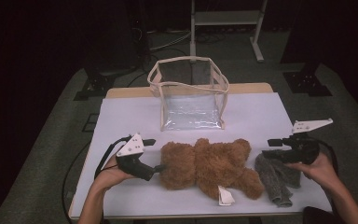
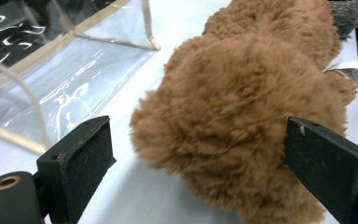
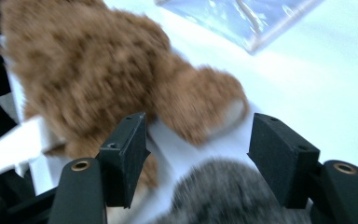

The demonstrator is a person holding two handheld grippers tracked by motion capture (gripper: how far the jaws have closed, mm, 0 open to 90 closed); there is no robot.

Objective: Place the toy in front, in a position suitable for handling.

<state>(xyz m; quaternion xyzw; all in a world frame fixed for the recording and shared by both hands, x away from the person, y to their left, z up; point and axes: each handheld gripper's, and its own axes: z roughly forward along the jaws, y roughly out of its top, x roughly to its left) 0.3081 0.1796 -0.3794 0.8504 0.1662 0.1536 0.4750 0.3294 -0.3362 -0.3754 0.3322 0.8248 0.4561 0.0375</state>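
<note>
A: How are the left gripper's point(image 2: 196, 172) jaws standing?

B: They are standing wide apart in the left gripper view, with the brown teddy bear's point(image 2: 242, 116) fluffy head bulging between them; the right-hand jaw is sitting right at the fur, the other is standing clear, so nothing is being clamped.

A: And the right gripper point(image 3: 198, 154)?

B: Its jaws are gaping wide too. In the right gripper view a grey knitted cloth point(image 3: 223, 196) is lying below the gap, and past it one of the bear's paws is showing. I cannot tell whether the pads are touching the cloth, but they are not pinching it.

A: Where is the bear lying on the table?

B: In the high view the teddy bear point(image 1: 209, 165) is lying flat across the near middle of the white table point(image 1: 121, 112), with a white tag point(image 1: 224, 196) sticking out from its near side. The left gripper point(image 1: 158, 156) is pointing at its head end, and the right gripper point(image 1: 276, 149) is hovering over the grey knitted cloth point(image 1: 275, 179) just beside its feet.

A: Anything beyond?

B: A clear plastic bag point(image 1: 189, 95) with beige trim is standing open farther back, apart from the bear
</note>
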